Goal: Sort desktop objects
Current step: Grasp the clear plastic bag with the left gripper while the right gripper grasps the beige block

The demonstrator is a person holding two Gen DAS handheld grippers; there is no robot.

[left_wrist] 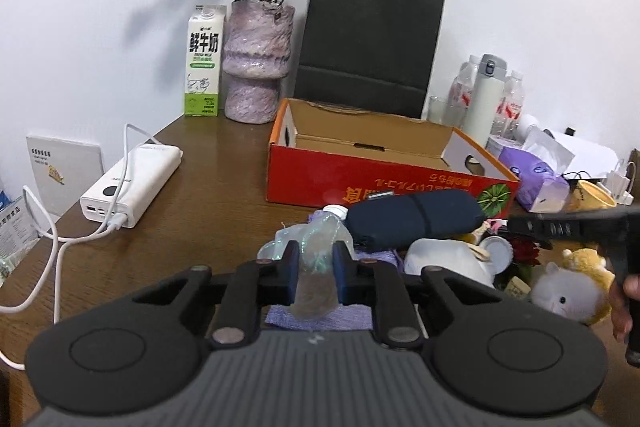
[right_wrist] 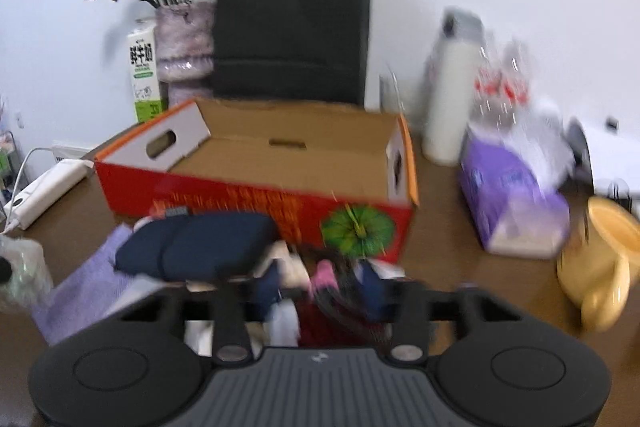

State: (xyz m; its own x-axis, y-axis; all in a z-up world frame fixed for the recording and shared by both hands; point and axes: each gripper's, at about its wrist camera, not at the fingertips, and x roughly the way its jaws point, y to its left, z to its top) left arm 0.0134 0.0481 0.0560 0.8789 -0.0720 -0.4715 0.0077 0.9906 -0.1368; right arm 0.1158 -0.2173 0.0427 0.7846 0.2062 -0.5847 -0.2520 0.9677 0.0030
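Pinching crushed plastic bottle (left_wrist: 316, 267), left tongs (left_wrist: 316, 273) closed

Both wrist views low over desk, facing wall, sharing red box (left_wrist: 384, 183).

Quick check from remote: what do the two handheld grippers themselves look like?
Both match: the left gripper and right gripper have a ribbed grey body flanked by two round black discs, black linkage arms with silver pivot pins, and dark blue finger pads. No cables or sleeves visible.
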